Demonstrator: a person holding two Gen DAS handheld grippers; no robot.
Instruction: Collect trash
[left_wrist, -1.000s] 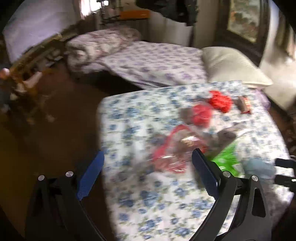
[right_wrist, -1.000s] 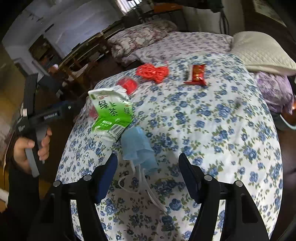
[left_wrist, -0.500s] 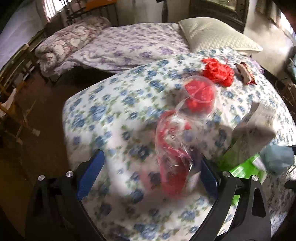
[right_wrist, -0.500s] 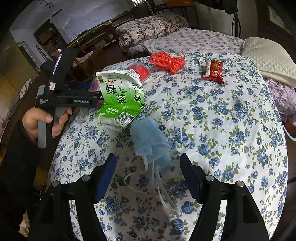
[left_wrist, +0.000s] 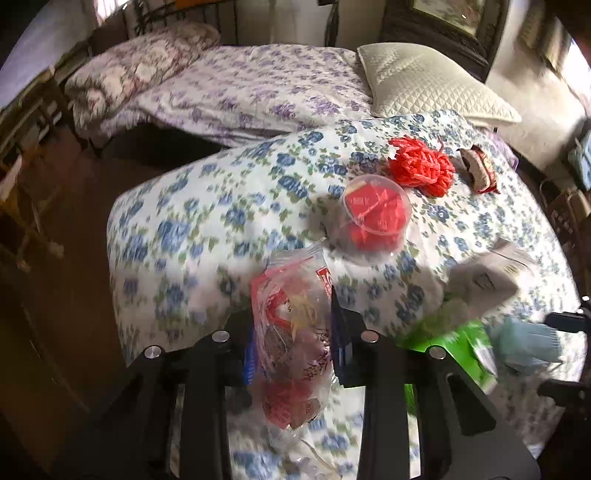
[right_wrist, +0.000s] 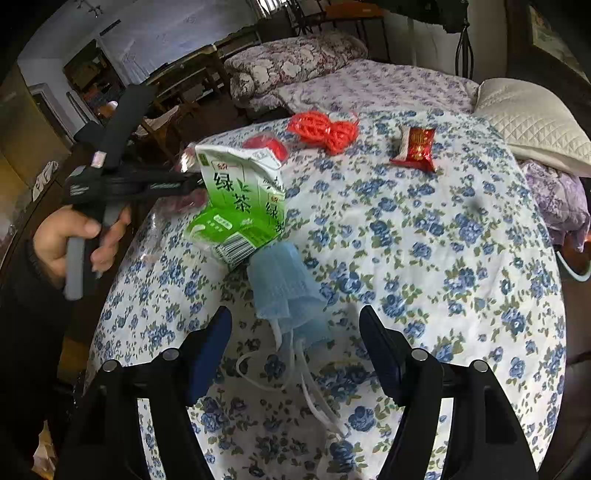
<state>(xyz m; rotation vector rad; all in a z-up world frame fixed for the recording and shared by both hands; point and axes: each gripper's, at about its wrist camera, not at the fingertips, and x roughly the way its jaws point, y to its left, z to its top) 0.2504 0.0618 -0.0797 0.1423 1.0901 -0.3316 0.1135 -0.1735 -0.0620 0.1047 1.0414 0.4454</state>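
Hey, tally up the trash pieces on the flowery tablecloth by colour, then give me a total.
Red: 4, namely mesh net bundle, foil snack packet, clear lidded cup with red contents, clear plastic bag with red print
Green: 1, green tea carton
Blue: 1, face mask
Total: 6

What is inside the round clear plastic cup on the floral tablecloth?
The clear plastic cup holds crumpled red material, seemingly wrapping. Its far side and bottom are covered by that red filling, so nothing else can be confirmed.
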